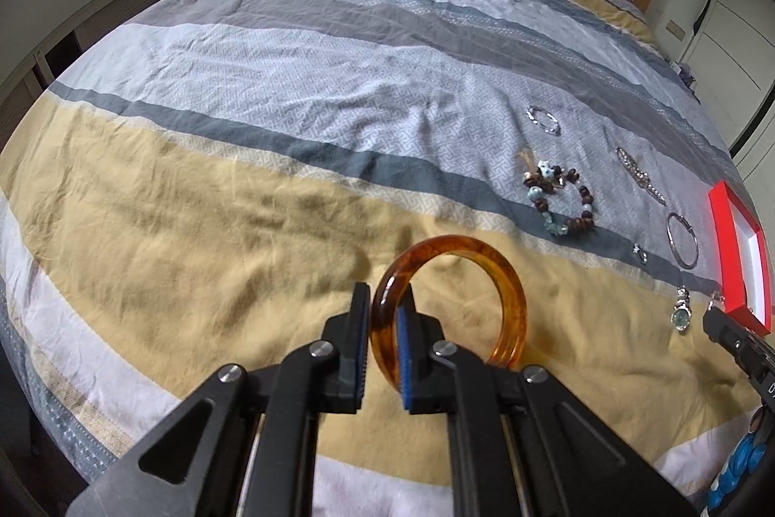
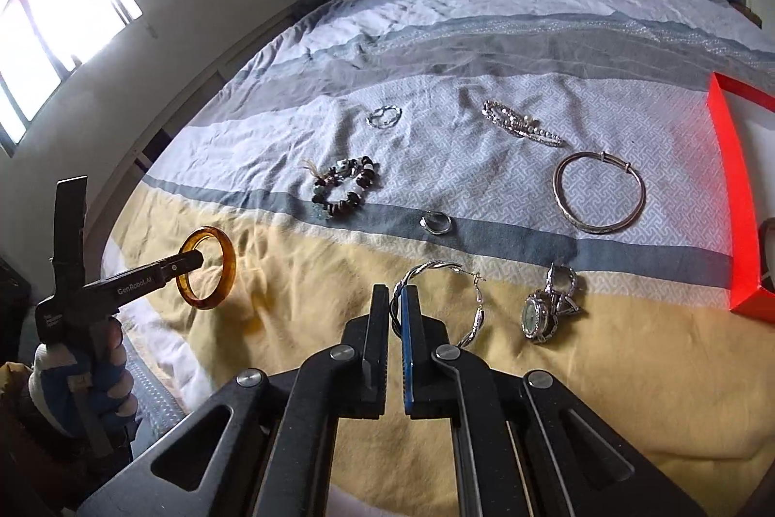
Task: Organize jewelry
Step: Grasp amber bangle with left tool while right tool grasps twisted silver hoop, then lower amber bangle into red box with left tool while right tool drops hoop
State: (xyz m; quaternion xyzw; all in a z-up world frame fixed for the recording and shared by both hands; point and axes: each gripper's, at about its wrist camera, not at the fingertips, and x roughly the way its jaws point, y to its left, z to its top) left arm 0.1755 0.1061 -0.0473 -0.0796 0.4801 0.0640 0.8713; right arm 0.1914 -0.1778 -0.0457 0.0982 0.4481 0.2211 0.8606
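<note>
left gripper (image 1: 387, 304): jaws clenched on amber bangle (image 1: 503, 274), above bed (image 1: 193, 226), 9 o'clock, "GenRobot.AI" on its arm | right gripper (image 2: 396, 304): jaws grasping twisted hoop earring (image 2: 465, 299), centre

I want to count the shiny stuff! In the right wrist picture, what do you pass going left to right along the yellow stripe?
Amber bangle in the left tongs → twisted silver hoop in the right tongs → wristwatch → red box.
</note>
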